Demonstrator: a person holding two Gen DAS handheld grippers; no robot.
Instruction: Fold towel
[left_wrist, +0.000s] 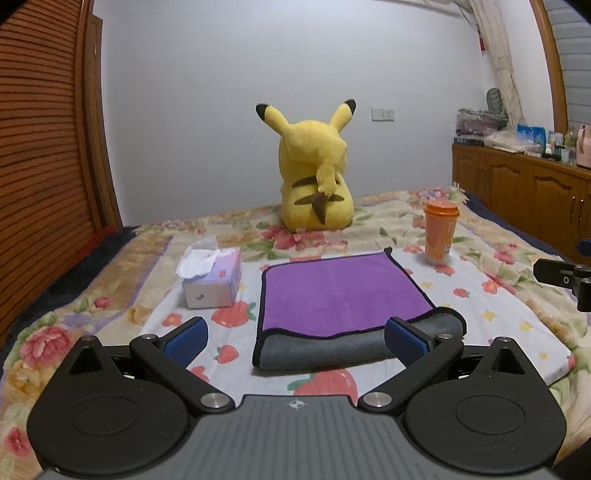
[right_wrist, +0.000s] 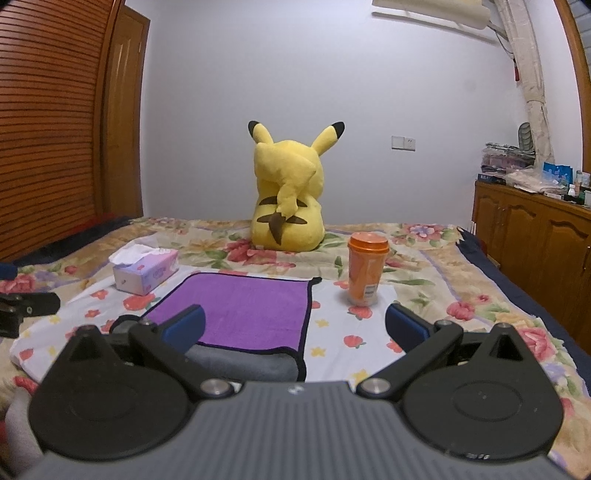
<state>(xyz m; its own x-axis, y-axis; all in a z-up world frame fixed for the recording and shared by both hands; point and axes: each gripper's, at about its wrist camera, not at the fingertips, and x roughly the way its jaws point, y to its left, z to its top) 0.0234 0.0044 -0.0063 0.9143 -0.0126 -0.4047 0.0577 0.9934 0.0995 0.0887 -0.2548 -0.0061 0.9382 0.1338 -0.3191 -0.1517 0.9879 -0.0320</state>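
Towel (left_wrist: 343, 291) just ahead of both spread, empty tools (left_wrist: 295, 338) (right_wrist: 293, 325); careless pinch could snag bed sheet (left_wrist: 480, 295) underneath, dragging cup (left_wrist: 439, 236).

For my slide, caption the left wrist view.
Open left tongs poised over the folded purple towel on a floral bed, near its grey fold.

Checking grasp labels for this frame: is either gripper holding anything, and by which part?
Nothing is held. The left gripper and right gripper are both open and empty, above the near folded edge of the towel without gripping it.
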